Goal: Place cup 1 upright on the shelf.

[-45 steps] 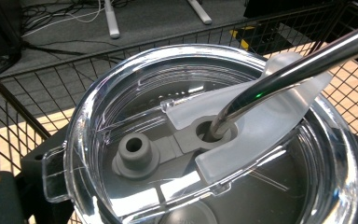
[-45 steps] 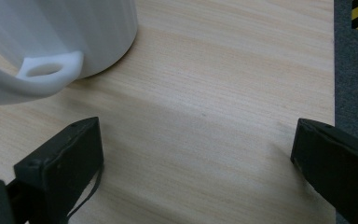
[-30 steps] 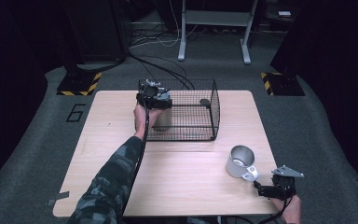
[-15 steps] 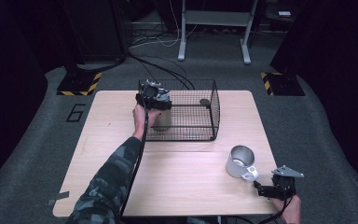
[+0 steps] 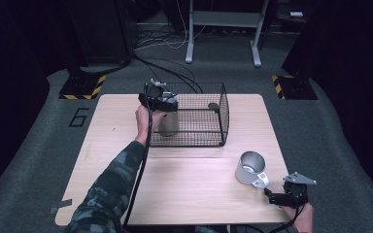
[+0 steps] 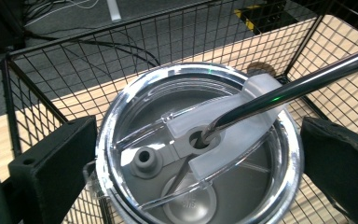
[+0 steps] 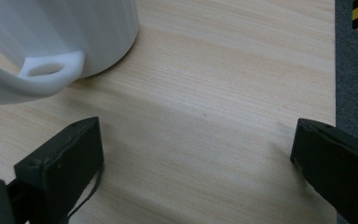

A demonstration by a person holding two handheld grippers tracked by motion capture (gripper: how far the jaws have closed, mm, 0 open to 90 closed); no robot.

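Tumbler (image 6: 200, 154) stands upright in the wire basket (image 5: 209, 127) on the wooden worktop (image 5: 184, 179), left tool (image 6: 200, 186) spread around its lid, straw (image 6: 298, 86) tilted.

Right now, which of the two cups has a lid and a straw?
The steel tumbler in the wire basket, between the left tool's jaws. The white mug near the right tool stands open, with a handle.

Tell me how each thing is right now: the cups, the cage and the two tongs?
Steel tumbler: upright in the basket, clear lid on, metal straw through the lid's hole.
Wire basket: open-topped, standing on the table.
Mug: upright on the table, empty, handle toward the right tongs.
Left tongs: open, astride the tumbler's top.
Right tongs: open, holding nothing, beside the mug.
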